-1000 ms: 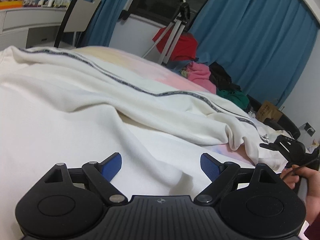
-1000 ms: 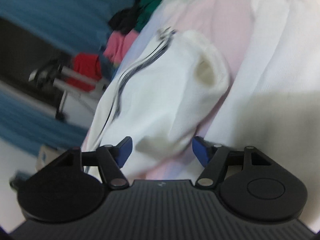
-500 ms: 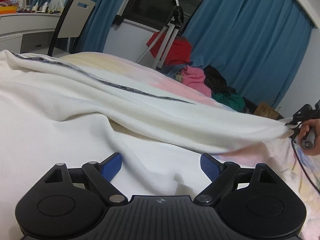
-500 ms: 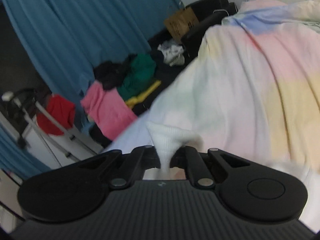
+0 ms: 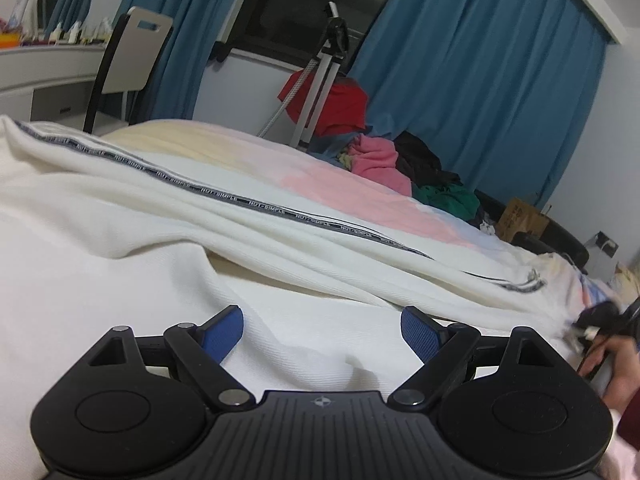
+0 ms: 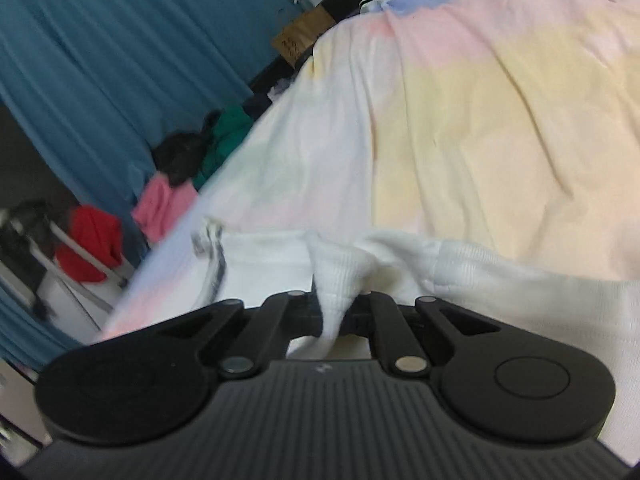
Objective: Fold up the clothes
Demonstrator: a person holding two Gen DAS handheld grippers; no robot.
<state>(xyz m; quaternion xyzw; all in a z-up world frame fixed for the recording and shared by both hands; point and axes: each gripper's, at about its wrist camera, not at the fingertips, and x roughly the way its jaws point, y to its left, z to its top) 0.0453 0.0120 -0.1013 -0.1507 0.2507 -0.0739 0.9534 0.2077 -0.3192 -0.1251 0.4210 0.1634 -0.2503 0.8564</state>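
Right gripper [image 6: 338,316] — jaws closed on a pinch of ribbed cuff belonging to the white garment [image 5: 168,216], the fabric rising in a small peak between them. Left gripper [image 5: 322,332] — jaws wide apart, blue pads [image 5: 224,330] bare, hovering low over the garment's body with nothing held.

Item: white knit top, long sleeve with a dark lettered stripe [image 5: 256,204] along it. Location: spread across the bed, sleeve drawn out in a long diagonal toward the right gripper at the far end, body lying broad and wrinkled under the left gripper.

Handling, as judged: soft, light, limp; no stiffness to hold a crease unaided, so it will sag and drag between grip points. Ribbed cuff and hems are the thicker, firmer places to pinch; plain knit would likely stretch or slip from a shallow hold.

Support: bedspread [image 6: 500,112], pastel patches of pink, yellow and blue, itself loose and creased.

Surroundings: heap of pink, black and green clothes [image 5: 404,172] past the bed edge; tripod [image 5: 320,76] draped in red cloth; blue curtains [image 5: 480,72]; chair [image 5: 128,56] by a white desk.
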